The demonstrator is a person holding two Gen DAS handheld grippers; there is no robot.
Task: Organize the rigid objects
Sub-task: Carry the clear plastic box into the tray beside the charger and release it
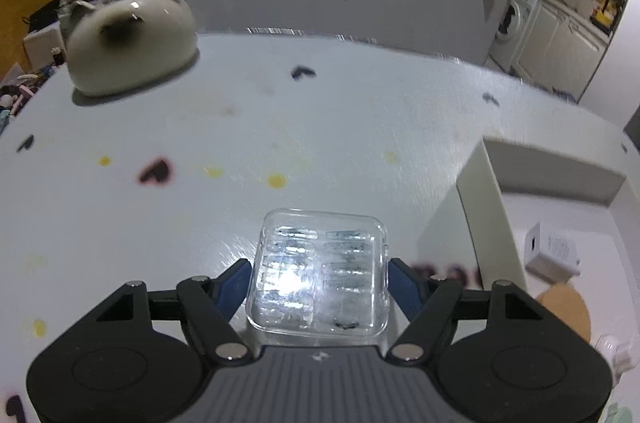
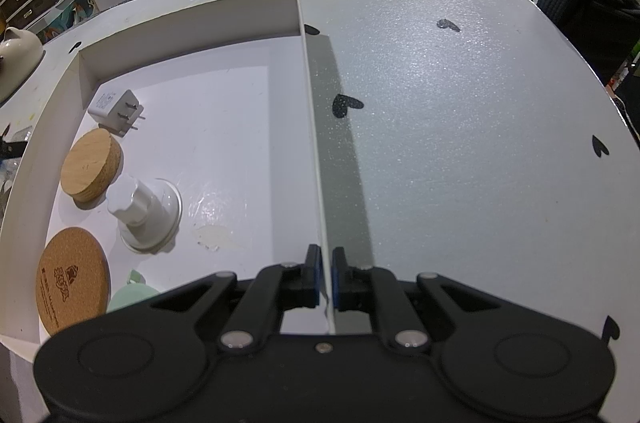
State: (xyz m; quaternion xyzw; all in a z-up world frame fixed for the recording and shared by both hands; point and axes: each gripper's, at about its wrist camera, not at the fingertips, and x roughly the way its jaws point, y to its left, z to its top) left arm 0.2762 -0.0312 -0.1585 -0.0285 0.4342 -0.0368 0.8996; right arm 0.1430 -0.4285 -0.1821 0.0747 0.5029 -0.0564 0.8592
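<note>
My left gripper (image 1: 320, 273) is shut on a clear plastic case (image 1: 320, 273) and holds it over the white table, left of the white box (image 1: 478, 207). My right gripper (image 2: 326, 277) is shut on the right wall of the white box (image 2: 314, 127). Inside the box lie a white plug adapter (image 2: 114, 111), a cork stopper (image 2: 92, 165), a white suction-cup knob (image 2: 144, 211), a round cork coaster (image 2: 72, 285) and a pale green object (image 2: 130, 293). The adapter (image 1: 554, 253) and a cork piece (image 1: 568, 307) also show in the left wrist view.
A cream cat-shaped container (image 1: 132, 39) stands at the table's far left. The table (image 2: 460, 143) has black heart marks and yellow stains. A dark garment (image 2: 588, 3) hangs at the far right edge. White drawers and a washing machine stand beyond the table.
</note>
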